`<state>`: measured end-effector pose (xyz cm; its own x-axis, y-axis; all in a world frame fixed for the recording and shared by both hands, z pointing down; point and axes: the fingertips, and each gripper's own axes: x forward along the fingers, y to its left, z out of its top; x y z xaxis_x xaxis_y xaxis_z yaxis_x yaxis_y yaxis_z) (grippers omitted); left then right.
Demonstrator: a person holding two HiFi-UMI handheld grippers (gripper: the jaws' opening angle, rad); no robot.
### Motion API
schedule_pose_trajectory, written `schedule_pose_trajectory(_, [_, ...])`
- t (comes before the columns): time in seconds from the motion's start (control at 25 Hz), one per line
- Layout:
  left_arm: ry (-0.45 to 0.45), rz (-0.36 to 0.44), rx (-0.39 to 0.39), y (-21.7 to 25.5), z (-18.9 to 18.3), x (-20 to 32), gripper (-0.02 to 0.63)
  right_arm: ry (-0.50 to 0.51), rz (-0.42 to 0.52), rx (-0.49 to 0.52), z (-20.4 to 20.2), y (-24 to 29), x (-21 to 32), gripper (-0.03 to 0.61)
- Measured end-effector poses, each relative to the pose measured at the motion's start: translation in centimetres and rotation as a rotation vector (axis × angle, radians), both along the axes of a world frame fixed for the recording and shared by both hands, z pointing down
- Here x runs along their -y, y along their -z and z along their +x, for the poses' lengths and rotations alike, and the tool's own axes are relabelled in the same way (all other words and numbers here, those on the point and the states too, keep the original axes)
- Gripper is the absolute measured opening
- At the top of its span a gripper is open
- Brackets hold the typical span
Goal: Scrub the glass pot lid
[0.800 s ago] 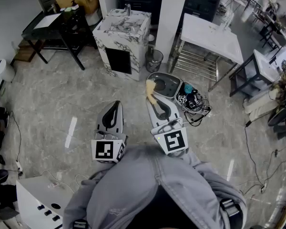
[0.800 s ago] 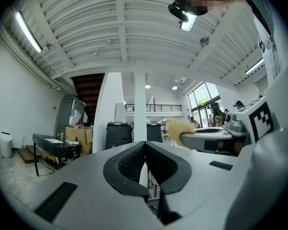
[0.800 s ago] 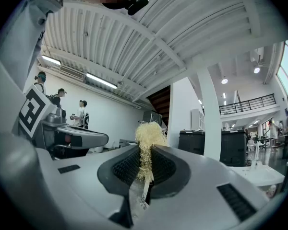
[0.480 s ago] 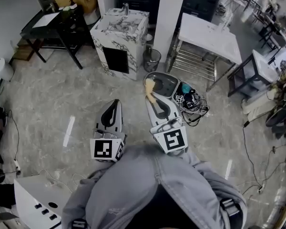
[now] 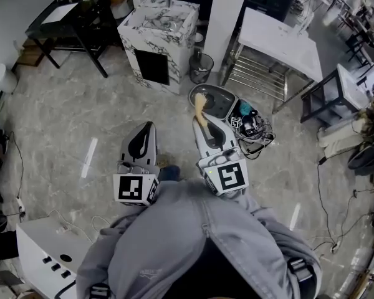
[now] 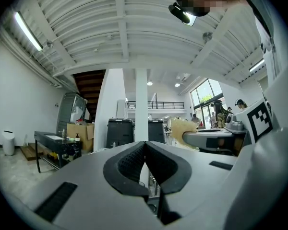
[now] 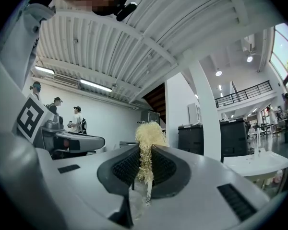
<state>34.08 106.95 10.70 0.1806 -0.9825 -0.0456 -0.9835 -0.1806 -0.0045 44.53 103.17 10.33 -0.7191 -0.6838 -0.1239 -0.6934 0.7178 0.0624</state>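
Left gripper (image 5: 144, 131): jaws fully together with nothing between the pads, held level over the floor in front of the sink unit (image 5: 159, 33). Right gripper (image 5: 205, 128): clamped on a scrubber (image 5: 200, 109), a pale yellow fibrous tuft on a thin stem. The stem runs down between the pads and the tuft sticks out past the tips, toward the sink unit's right side. The two grippers sit side by side, apart.

Each carries a cube (image 5: 136, 189) with black-and-white square markers; these are patterns, not letters. Other print in view is too small to read.

Glass pot lid: cannot pick it out in any view.

Grey tub (image 5: 221, 99) lies on the floor front-right of the sink unit, just past the scrubber tip in the head view; possibly a basin, contents unclear. Cable tangle (image 5: 257, 132) is on the floor further right of the sink unit, beside the tub. Bin (image 5: 201, 67) stands just beside the sink unit's right side. White table (image 5: 277, 42) is further right of the sink unit, black table (image 5: 65, 17) to its left. Grey jacket (image 5: 199, 248) fills the bottom of the head view.
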Motion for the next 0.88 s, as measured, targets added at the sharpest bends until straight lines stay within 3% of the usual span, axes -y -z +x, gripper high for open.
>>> schedule_pose_trajectory(0.24, [-0.011,-0.006,-0.014,-1.3,-4.3,7.0,0.015,-0.006,-0.009,-0.011,-4.1,-1.2,7.0,0.054])
schedule_pose_trajectory(0.88, [-0.120,-0.008,-0.011,-0.8,-22.1,32.0,0.015,-0.111,-0.074,-0.032,-21.3,-2.2,31.2,0.054])
